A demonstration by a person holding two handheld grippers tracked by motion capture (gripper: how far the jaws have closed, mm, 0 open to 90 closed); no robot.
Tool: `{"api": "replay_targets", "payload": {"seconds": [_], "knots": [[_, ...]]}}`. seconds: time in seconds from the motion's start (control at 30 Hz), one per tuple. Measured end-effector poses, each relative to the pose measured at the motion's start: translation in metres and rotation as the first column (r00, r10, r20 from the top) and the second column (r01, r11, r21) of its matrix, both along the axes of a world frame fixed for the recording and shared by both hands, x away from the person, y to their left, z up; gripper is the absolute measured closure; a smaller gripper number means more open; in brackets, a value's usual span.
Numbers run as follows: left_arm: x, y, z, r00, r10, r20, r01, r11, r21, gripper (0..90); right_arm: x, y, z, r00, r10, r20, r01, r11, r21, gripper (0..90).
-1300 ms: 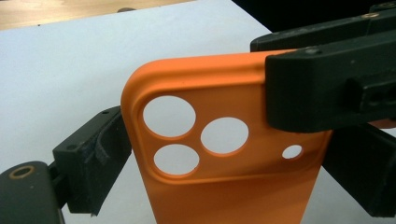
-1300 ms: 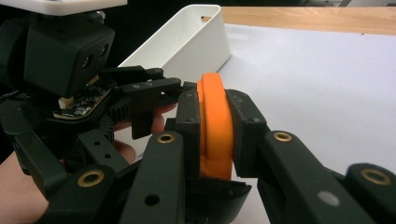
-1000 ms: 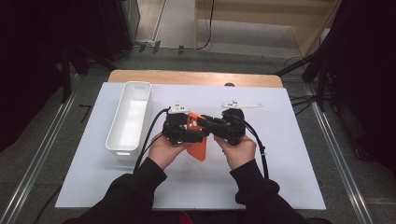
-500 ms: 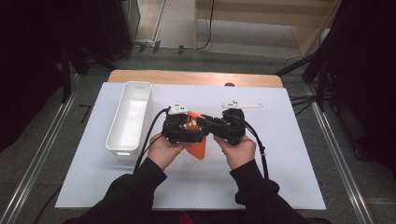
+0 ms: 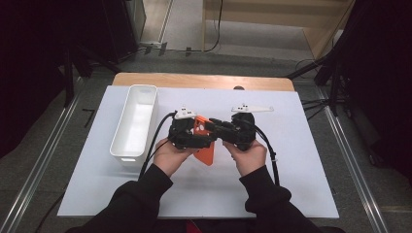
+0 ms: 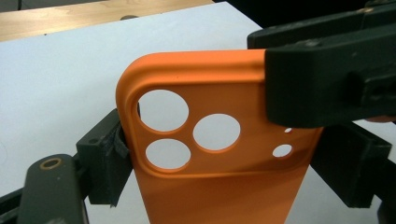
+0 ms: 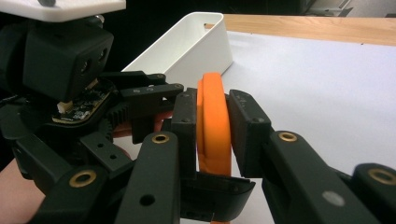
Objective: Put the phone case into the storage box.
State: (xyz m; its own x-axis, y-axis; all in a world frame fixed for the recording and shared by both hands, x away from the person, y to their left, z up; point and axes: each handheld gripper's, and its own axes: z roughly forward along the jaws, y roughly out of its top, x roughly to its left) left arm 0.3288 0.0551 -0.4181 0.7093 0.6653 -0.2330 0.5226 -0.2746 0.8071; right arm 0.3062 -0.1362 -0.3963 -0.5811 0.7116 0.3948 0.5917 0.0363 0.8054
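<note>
Your white table sheet (image 5: 291, 160) carries a long white plastic bin (image 5: 134, 121) at its left. Between your hands, above the middle of the sheet and right of the bin, is the orange plastic phone case (image 6: 224, 154) with round camera holes. Your left gripper (image 5: 192, 141) clamps the case across its width; your right gripper (image 7: 212, 123) pinches its edge, jaws closed on it.

The orange phone case (image 6: 219, 186) runs off the bottom edge
</note>
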Motion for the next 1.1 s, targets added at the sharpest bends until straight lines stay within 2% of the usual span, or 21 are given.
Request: {"api": "replay_targets", "payload": {"seconds": [0.23,0.47,0.83,1.1], "knots": [[0.0,0.001,-0.001,1.0,-0.002,0.002,0.002,1.0,0.009,16.0,0.001,-0.008,0.007,0.9999,-0.006,0.015,0.006,1.0,0.028,61.5],[0.002,0.003,-0.001,1.0,0.003,-0.003,-0.003,0.9998,0.018,15.9,0.001,-0.015,0.01,0.9991,-0.013,0.04,0.011,1.0,0.028,53.3],[0.004,0.009,0.002,0.9999,0.012,-0.006,-0.012,0.9999,0.011,16.0,0.002,-0.029,0.008,0.9997,-0.01,0.024,0.009,0.999,0.033,42.8],[0.004,0.011,0.003,0.9999,0.003,-0.011,-0.003,1.0,0.007,16.0,0.004,-0.041,0.0,0.9999,-0.007,0.012,0.007,1.0,0.012,38.7]]}}
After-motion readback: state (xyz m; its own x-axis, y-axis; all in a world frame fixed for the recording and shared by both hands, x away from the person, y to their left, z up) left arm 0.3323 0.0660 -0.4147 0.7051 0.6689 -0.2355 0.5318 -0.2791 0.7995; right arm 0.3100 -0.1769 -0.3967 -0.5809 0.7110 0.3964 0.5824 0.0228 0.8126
